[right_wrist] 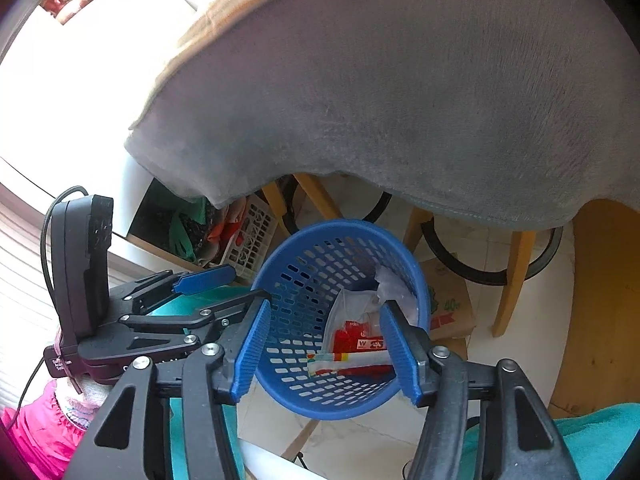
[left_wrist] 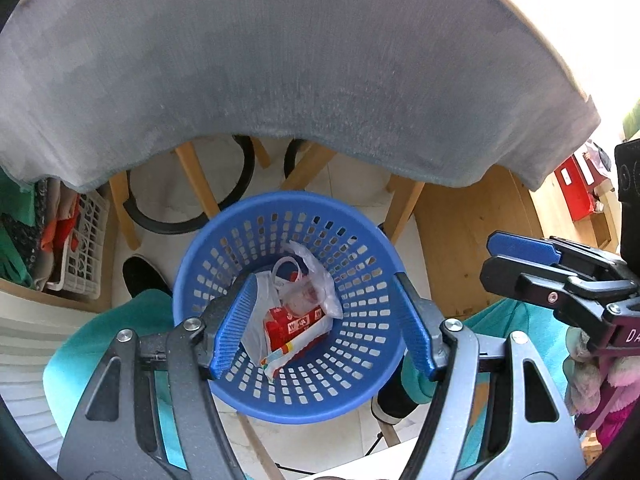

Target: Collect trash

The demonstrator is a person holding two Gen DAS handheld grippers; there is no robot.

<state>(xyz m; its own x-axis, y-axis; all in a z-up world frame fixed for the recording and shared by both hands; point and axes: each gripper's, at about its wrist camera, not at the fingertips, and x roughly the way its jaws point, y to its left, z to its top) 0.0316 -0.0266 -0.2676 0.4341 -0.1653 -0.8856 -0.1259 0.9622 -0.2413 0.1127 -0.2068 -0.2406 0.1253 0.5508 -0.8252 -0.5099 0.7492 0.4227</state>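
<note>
A blue perforated basket (left_wrist: 280,202) (right_wrist: 328,227) stands below both grippers, under the table's edge. In it lie a red and white packet (left_wrist: 296,326) (right_wrist: 356,340), a clear plastic bag (left_wrist: 316,284) (right_wrist: 394,284) and a striped wrapper (left_wrist: 280,354) (right_wrist: 344,360). My left gripper (left_wrist: 324,280) (right_wrist: 250,282) hangs open over the basket with nothing between its pads; its right finger overlaps the rim, and I cannot tell if it touches. Just to its right, my right gripper (right_wrist: 325,306) (left_wrist: 486,258) is open over the basket mouth and holds nothing.
A grey cloth (left_wrist: 280,60) hangs over the table edge above. Wooden stool legs (left_wrist: 196,180) with black rings stand behind the basket. A white crate (left_wrist: 84,244) is at left, a brown paper bag (right_wrist: 448,304) at right. A person's teal trouser legs (left_wrist: 120,340) flank the basket.
</note>
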